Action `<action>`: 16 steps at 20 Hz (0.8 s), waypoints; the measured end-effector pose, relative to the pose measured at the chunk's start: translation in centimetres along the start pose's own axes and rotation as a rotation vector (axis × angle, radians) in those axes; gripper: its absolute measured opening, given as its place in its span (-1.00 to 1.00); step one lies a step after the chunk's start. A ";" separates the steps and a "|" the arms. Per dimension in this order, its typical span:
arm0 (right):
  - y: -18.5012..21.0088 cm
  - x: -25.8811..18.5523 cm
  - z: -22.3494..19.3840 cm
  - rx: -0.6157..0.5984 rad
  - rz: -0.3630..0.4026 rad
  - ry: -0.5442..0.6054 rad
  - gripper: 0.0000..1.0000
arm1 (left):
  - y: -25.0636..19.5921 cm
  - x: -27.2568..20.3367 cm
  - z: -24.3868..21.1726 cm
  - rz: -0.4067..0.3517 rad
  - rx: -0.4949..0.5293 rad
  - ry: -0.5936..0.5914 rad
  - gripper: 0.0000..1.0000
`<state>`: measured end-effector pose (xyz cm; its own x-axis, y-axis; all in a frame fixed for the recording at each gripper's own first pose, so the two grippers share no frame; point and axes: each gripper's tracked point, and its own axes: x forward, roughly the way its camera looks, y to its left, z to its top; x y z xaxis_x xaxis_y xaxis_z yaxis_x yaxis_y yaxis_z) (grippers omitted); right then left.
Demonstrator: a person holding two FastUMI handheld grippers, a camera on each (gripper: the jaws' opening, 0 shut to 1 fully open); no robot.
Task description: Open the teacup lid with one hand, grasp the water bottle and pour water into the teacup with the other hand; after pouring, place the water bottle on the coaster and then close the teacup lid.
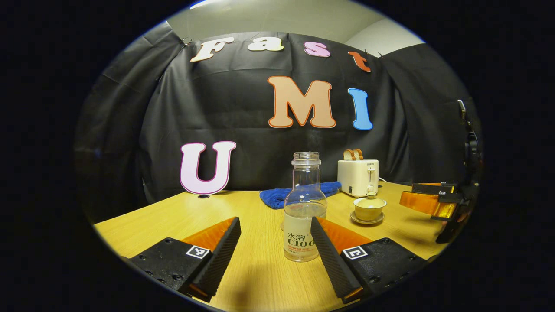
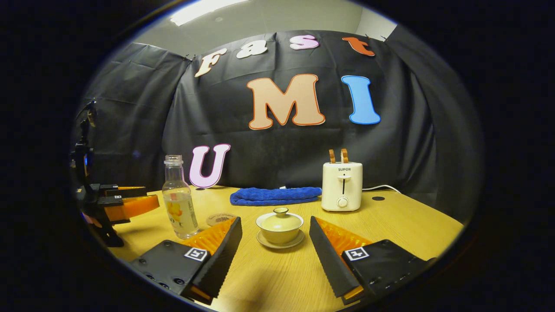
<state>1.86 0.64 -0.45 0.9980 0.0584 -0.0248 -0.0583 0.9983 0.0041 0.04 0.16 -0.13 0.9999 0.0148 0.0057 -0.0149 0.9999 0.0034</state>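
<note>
1. Jaws on both grippers stood spread wide, gripping nothing.
2. Left gripper [image 1: 275,247] faced the bottle [image 1: 305,208], which stood uncapped between its fingers, apparently untouched.
3. Right gripper [image 2: 275,247] faced the teacup [image 2: 279,227], lid [image 2: 280,219] on, resting on its saucer [image 2: 279,243] ahead of the fingertips.
4. Coaster [image 2: 220,219] lay just beside the bottle, near the cup; behind, a towel [image 2: 275,195] and toaster [image 2: 342,186] sat on the table [image 2: 403,221].
5. Risk, as I judged it: the lid's knob was small, so wide fingers could slip off it or nudge the cup. An open, part-filled bottle could tip or spill if clipped on approach.
</note>
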 end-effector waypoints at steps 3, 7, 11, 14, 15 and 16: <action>-0.1 1.9 -0.7 -0.001 0.012 0.039 0.95 | 0.0 0.0 0.0 0.000 0.000 0.000 0.89; -0.6 4.1 -0.8 -0.003 0.008 0.059 0.92 | 0.0 0.0 0.0 0.000 0.000 0.000 0.89; -0.5 6.3 -1.5 -0.006 0.012 0.096 0.95 | 0.0 0.0 0.0 0.001 0.000 0.000 0.89; -0.2 7.8 -1.9 -0.020 0.015 0.124 0.96 | 0.0 0.0 0.0 0.000 -0.001 0.000 0.89; 0.0 8.3 -1.9 -0.024 0.015 0.128 0.99 | 0.0 0.0 0.0 0.000 0.000 0.000 0.89; -0.1 8.8 -2.1 -0.027 0.013 0.134 0.92 | 0.0 0.0 0.0 0.000 -0.001 0.000 0.89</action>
<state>10.55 1.05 -2.74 0.9849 0.0696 -0.1586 -0.0739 0.9970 -0.0216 0.04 0.16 -0.14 0.9999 0.0152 0.0056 -0.0152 0.9999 0.0028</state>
